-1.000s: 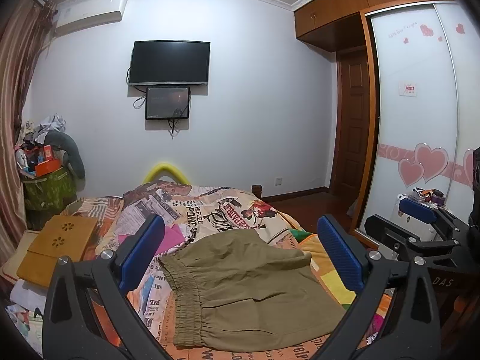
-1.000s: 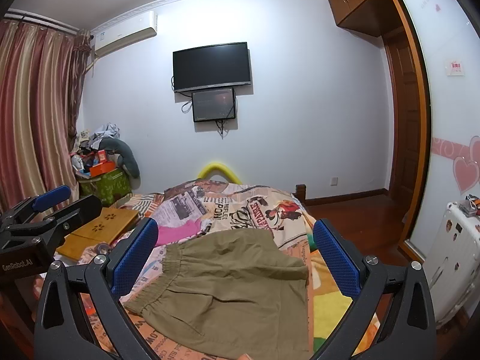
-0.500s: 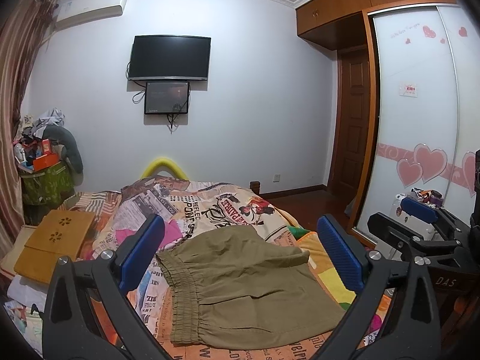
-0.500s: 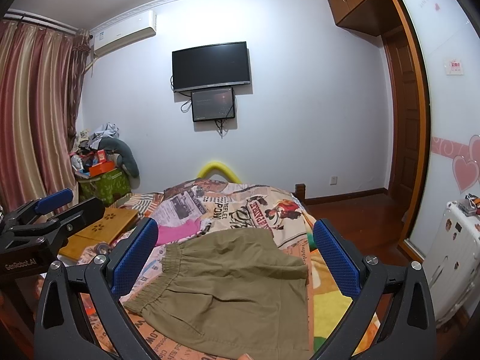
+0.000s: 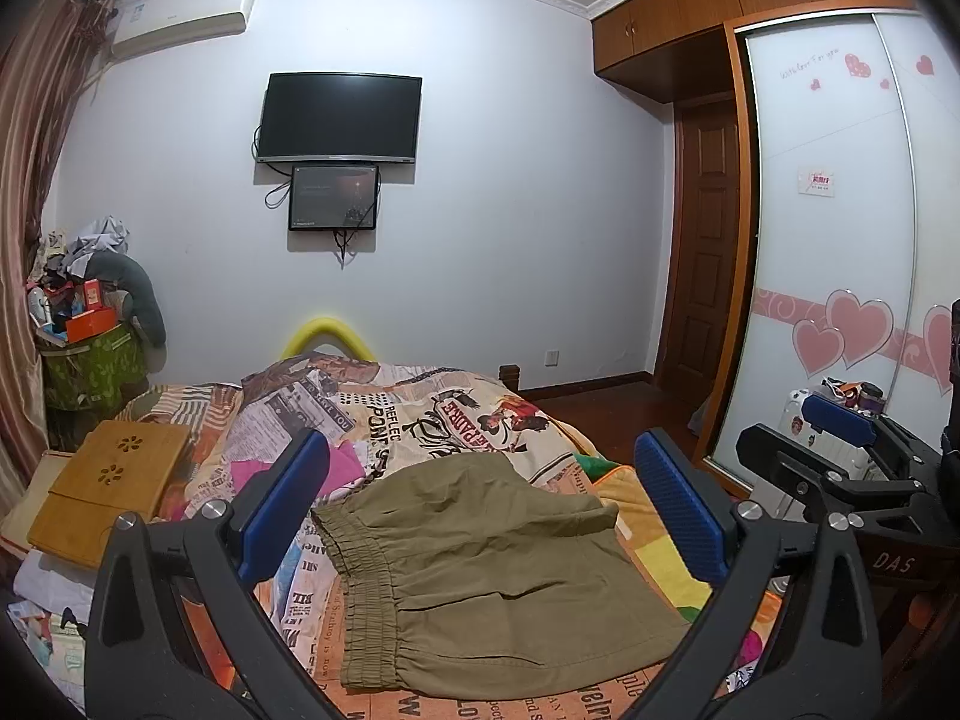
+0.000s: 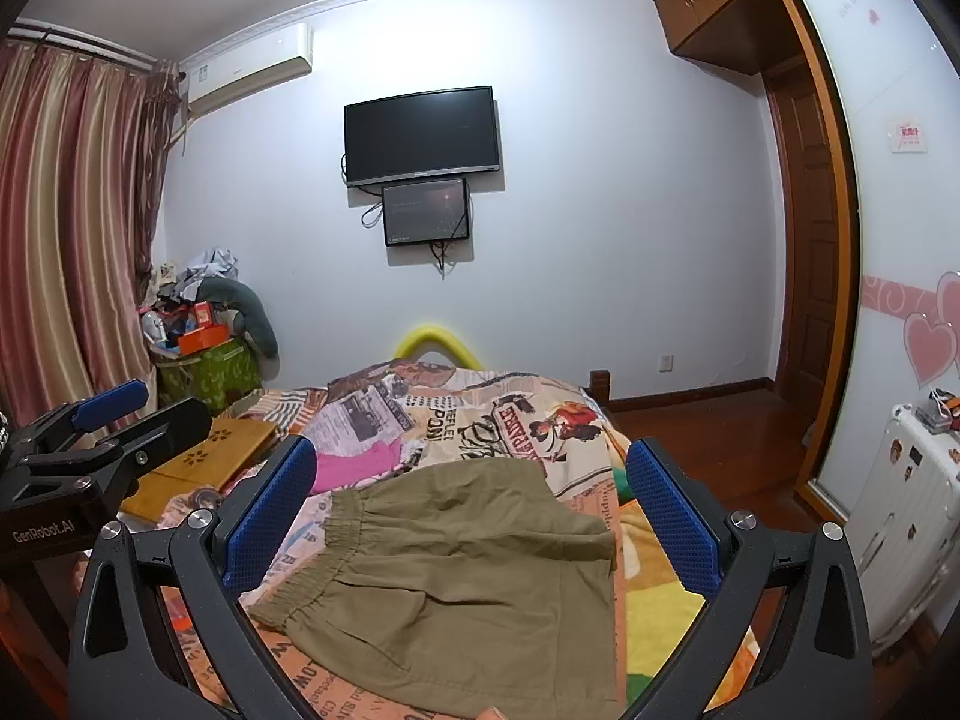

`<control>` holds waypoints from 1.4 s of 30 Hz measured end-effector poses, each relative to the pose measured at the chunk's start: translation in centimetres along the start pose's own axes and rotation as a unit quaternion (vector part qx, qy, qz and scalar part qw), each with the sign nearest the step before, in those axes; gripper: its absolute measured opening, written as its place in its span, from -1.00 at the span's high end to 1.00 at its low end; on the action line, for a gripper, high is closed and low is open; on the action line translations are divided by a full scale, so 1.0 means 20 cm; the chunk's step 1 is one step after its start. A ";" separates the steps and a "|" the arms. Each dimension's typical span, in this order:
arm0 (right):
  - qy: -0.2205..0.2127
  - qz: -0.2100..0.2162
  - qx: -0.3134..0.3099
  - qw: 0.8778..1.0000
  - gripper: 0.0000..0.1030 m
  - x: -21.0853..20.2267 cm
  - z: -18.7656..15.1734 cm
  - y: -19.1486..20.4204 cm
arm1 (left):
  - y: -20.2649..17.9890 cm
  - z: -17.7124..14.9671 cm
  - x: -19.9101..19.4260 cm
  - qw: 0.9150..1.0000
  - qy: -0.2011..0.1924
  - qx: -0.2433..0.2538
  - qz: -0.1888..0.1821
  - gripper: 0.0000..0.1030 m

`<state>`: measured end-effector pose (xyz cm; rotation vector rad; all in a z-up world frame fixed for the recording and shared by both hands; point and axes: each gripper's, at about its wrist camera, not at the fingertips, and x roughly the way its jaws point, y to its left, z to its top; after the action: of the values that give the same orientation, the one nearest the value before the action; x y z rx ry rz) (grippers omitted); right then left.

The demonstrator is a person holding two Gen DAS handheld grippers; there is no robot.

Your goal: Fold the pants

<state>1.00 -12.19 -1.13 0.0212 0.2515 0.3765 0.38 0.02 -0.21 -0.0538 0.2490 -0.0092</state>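
Observation:
Olive-green short pants (image 5: 492,564) lie flat on the patterned bedspread (image 5: 420,420), elastic waistband to the left, legs to the right. They also show in the right wrist view (image 6: 474,576). My left gripper (image 5: 480,504) is open and empty, held above the near part of the pants. My right gripper (image 6: 474,516) is open and empty, also above the pants. Each gripper shows in the other's view: the right gripper (image 5: 840,450) at the right edge, the left gripper (image 6: 108,426) at the left edge.
A pink cloth (image 6: 360,465) lies on the bed beyond the waistband. A wooden lap tray (image 5: 108,480) sits at the bed's left. A cluttered green bin (image 5: 90,360) stands by the curtain. A white suitcase (image 6: 900,516) and the wardrobe door (image 5: 840,240) are on the right.
Both grippers drifted slightly; the left wrist view tilted a little downward toward the bed. The pants lie as before and both grippers stay open.

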 end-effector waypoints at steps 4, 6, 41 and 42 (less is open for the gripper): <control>0.000 0.000 0.001 1.000 -1.00 0.00 0.00 0.00 | 0.00 0.00 0.00 1.000 -0.001 -0.001 -0.001 -1.00; 0.000 0.000 0.001 1.000 -1.00 0.00 0.00 0.00 | 0.00 0.00 0.00 1.000 -0.001 -0.001 -0.001 -1.00; 0.019 -0.016 -0.002 1.000 -1.00 0.08 -0.02 -0.02 | 0.06 -0.04 0.14 1.000 0.028 -0.006 0.006 -1.00; 0.024 -0.018 0.001 1.000 -1.00 0.10 -0.03 -0.03 | 0.06 -0.05 0.16 0.999 0.032 -0.006 0.008 -1.00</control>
<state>2.79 -12.06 -2.23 0.0096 0.2987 0.3408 3.19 1.16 -2.01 -0.0631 0.3139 0.0072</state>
